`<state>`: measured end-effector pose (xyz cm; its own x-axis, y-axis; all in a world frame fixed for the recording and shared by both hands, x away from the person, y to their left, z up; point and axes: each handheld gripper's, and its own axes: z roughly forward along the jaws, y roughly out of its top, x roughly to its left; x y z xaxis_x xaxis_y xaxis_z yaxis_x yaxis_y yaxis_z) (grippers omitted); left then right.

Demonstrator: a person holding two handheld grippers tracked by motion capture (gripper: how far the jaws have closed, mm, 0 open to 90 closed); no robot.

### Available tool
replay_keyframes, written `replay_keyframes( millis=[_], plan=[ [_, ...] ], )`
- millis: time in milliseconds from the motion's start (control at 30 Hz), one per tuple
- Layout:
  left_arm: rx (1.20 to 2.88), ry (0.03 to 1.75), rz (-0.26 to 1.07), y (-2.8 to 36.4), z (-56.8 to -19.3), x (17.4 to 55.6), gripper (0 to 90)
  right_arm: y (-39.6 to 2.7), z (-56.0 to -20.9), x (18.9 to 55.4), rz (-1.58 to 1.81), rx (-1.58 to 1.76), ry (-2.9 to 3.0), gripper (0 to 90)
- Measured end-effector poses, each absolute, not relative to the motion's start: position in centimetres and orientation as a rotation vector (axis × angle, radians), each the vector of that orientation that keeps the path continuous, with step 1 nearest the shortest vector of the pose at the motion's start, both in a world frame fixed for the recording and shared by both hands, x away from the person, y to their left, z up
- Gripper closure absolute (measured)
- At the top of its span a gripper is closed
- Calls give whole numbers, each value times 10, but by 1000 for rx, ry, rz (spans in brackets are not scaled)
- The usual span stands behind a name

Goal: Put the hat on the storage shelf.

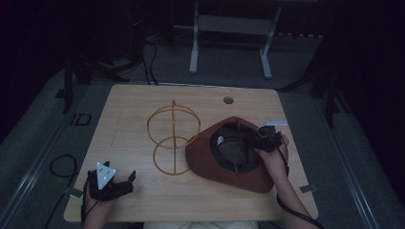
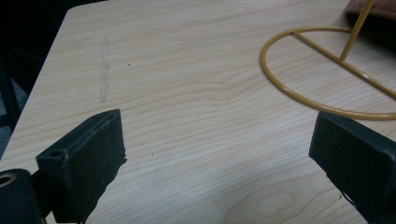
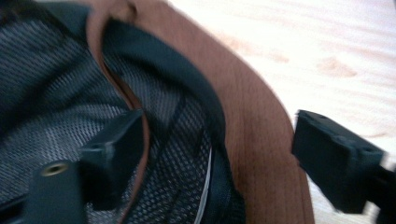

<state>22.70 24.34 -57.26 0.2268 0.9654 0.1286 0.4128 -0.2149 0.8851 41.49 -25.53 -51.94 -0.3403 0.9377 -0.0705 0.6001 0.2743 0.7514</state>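
Note:
A brown brimmed hat (image 1: pixel 224 164) lies crown-down right of the table's middle, its dark mesh lining facing up. My right gripper (image 1: pixel 261 136) is open at the hat's far right rim. In the right gripper view it (image 3: pixel 217 126) straddles the rim, one jaw inside over the mesh and the other outside above the brim (image 3: pixel 261 140). A yellow wire hat stand (image 1: pixel 174 138) is on the table just left of the hat, touching its brim. My left gripper (image 1: pixel 129 183) rests open near the front left corner. Nothing lies between its jaws (image 2: pixel 217 135), and the stand's ring base (image 2: pixel 327 53) is ahead to the right.
The wooden table (image 1: pixel 133 105) has a round cable hole (image 1: pixel 228 100) near its far edge and a small white object (image 1: pixel 273 122) beyond the hat. A white metal frame (image 1: pixel 229 43) stands on the floor behind. A cable loop (image 1: pixel 64 164) lies on the floor at left.

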Motion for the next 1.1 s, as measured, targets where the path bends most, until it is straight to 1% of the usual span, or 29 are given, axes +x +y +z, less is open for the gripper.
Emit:
replay_keyframes(
  millis=[33, 100, 167, 433, 567, 600, 633, 667, 700, 833, 867, 933, 967, 1000, 1100],
  plan=[
    [1770, 1272, 969, 241, -573, 226, 41, -255, -523, 416, 856, 1386, 2047, 193],
    [1779, 1259, 963, 239, -572, 226, 41, -255, -529, 419, 848, 1402, 2060, 193],
    [1779, 1256, 953, 237, -572, 226, 41, -254, -534, 420, 826, 1406, 2076, 232],
    [1766, 1288, 913, 242, -573, 228, 41, -243, -550, 425, 736, 1426, 2124, 225],
    [1768, 1298, 898, 243, -574, 228, 41, -240, -554, 424, 705, 1413, 2095, 253],
    [1769, 1299, 896, 243, -574, 228, 42, -240, -554, 423, 702, 1417, 2080, 294],
    [1769, 1302, 892, 243, -574, 229, 41, -240, -555, 424, 682, 1407, 2084, 356],
    [1769, 1302, 892, 243, -574, 229, 41, -240, -555, 424, 682, 1407, 2084, 356],
    [1768, 1307, 891, 243, -574, 229, 42, -240, -555, 424, 666, 1387, 2087, 420],
    [1761, 1315, 884, 244, -574, 228, 41, -241, -552, 424, 636, 1338, 2096, 582],
    [1761, 1315, 879, 245, -574, 229, 41, -241, -552, 424, 636, 1338, 2096, 582],
    [1758, 1321, 870, 245, -575, 229, 42, -242, -550, 425, 612, 1331, 2097, 679],
    [1758, 1324, 869, 245, -575, 229, 42, -243, -550, 425, 590, 1317, 2095, 760],
    [1755, 1323, 867, 245, -575, 229, 41, -244, -548, 425, 585, 1319, 2080, 809],
    [1754, 1322, 871, 245, -574, 229, 42, -251, -542, 423, 661, 1358, 2033, 835]
  ],
)
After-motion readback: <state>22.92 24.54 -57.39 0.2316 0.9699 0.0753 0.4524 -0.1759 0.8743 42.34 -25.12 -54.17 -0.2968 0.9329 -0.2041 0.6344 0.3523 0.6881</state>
